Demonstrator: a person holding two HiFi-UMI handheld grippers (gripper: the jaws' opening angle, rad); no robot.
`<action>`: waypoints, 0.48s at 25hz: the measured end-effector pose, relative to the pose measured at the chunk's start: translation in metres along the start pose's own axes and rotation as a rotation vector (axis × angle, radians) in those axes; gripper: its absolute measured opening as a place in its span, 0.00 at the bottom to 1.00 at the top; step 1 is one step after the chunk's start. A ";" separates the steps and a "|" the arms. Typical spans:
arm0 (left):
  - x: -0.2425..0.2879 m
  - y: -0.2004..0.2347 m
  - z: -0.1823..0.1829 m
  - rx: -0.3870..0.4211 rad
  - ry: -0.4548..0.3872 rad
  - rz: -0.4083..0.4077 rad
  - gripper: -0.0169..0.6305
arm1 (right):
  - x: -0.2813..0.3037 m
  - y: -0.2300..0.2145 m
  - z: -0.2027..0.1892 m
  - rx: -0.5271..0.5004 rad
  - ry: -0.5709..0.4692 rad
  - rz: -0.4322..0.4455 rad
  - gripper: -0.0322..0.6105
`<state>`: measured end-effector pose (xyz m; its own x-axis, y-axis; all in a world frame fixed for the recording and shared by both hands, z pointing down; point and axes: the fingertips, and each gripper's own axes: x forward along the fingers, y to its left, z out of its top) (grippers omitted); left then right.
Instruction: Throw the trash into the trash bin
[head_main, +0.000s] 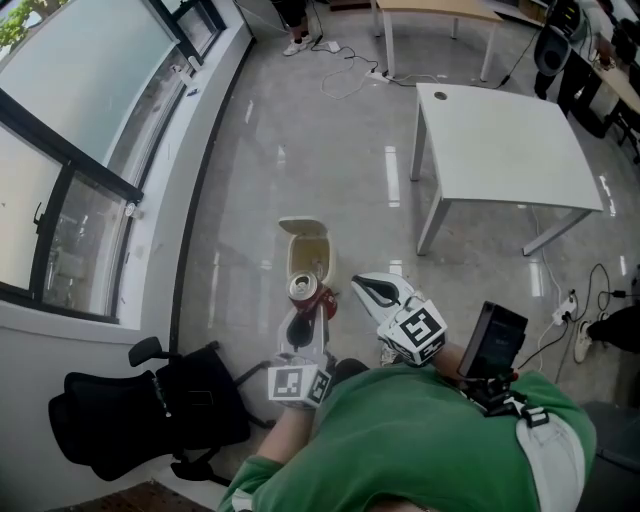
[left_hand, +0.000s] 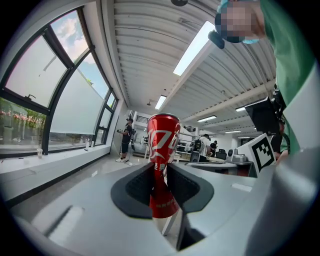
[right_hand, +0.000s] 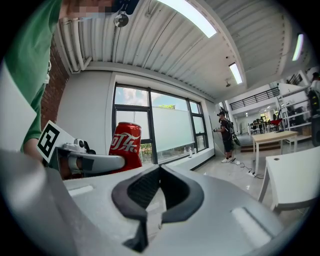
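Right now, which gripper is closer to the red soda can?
Left. The left gripper is clamped on the red can, holding it upright. The right gripper is beside the can, shut, empty and not touching it.

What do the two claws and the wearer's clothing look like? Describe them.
Both the left claw and right claw are pale grey-white shells with black textured pads. Each carries a white cube printed with black square markers. The person wears a green top.

Left gripper (left_hand: 161, 174) clamps a can (left_hand: 163, 135) — right gripper (right_hand: 159, 170) jaws together.
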<state>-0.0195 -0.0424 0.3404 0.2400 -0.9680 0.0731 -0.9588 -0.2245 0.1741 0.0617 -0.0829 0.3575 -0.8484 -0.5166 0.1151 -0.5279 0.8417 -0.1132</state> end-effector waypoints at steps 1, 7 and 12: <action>0.003 0.001 0.000 -0.001 0.001 0.005 0.16 | 0.002 -0.003 0.000 0.000 0.003 0.003 0.05; 0.013 0.015 0.000 -0.004 0.017 0.029 0.16 | 0.019 -0.014 -0.003 0.017 0.019 0.010 0.05; 0.021 0.043 0.001 -0.014 0.023 0.028 0.16 | 0.048 -0.013 -0.004 0.021 0.033 0.008 0.05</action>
<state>-0.0562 -0.0727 0.3485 0.2162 -0.9711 0.1009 -0.9632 -0.1952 0.1848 0.0278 -0.1177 0.3681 -0.8510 -0.5043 0.1466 -0.5222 0.8421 -0.1344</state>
